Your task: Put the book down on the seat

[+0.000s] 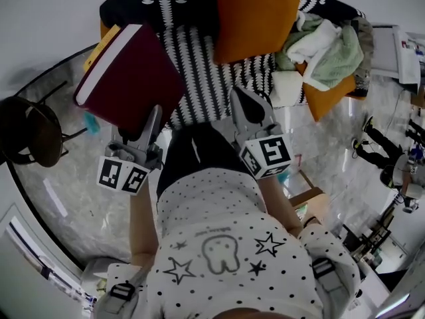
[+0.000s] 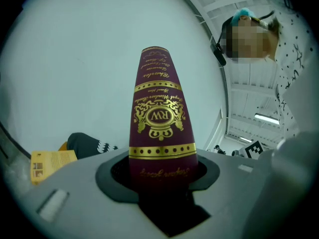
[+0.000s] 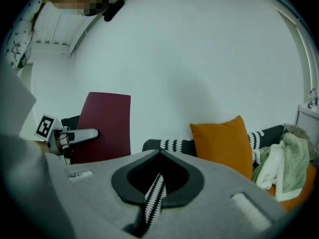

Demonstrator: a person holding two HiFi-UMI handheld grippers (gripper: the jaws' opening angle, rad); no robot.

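Book: a dark red hardcover book [image 1: 129, 75] was in the air above the left end of the seat [image 1: 206, 78], not yet resting on it.
Handling: I judged it stiff and rather heavy. The smooth cover could slip, so a firm hold near the spine seemed best.
Left claw: the left claw [image 1: 154, 115] pinched the book at the lower end of the spine.
Right claw: the right claw [image 1: 252, 108] was pressed almost together, holding nothing, over the front of the seat.
Writing: the spine carried a gold "RW" emblem; the script lines were too fine to read.
On the seat: an orange cushion [image 1: 255, 15] stood at the back and a heap of clothes [image 1: 325, 45] lay at the right end.
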